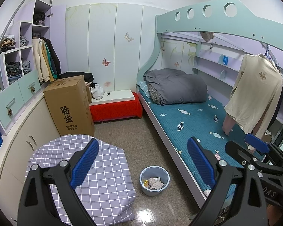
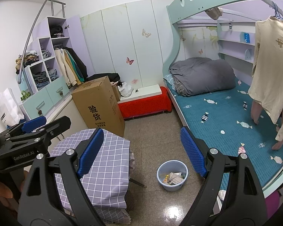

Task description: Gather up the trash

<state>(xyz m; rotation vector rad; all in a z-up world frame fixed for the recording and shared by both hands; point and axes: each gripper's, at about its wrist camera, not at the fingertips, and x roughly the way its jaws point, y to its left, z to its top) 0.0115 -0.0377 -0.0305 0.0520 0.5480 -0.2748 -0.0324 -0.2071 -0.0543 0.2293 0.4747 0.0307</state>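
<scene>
Both grippers, left gripper [image 1: 142,164] and right gripper [image 2: 141,151], hang with jaws spread wide and nothing between them. Below on the speckled floor [image 2: 152,141] stands one pale blue bin [image 2: 172,175], upright, holding crumpled paper and a yellow wrapper, between one checked-cloth table [image 2: 103,162] and one teal bed [image 2: 226,116], just beside the bed

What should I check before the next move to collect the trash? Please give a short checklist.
1. Left gripper open and empty: ok.
2. Right gripper open and empty: ok.
3. Bin upright on the floor: ok.
4. Room left in the bin above the wrappers: ok.
5. Path to the bin free between the checked cloth and the bed: ok.
6. More trash on the floor: cannot tell.
</scene>
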